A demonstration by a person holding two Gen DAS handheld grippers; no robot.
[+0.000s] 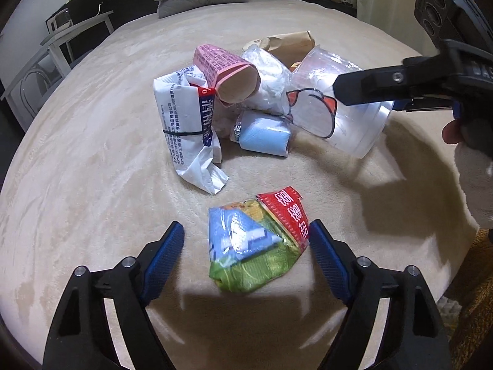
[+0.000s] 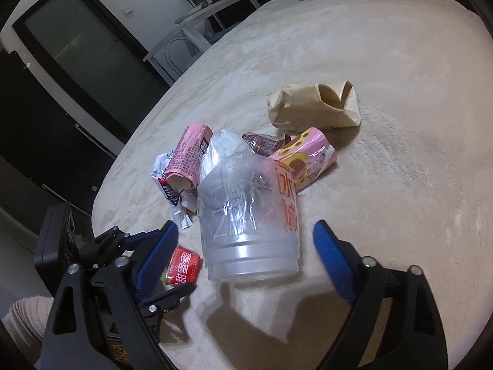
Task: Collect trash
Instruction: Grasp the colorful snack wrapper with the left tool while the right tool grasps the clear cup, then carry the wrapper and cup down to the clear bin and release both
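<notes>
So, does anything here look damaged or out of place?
Yes. The clear plastic cup lies tipped on its side on the beige blanket, its wall crumpled. Beside it, the brown paper bag is creased and lies flat.

Two close fisheye views look steeply down along each gripper's fingers at a bed (image 1: 92, 154); both share the trash pile (image 1: 246, 98) and clear cup (image 2: 249, 215).
</notes>
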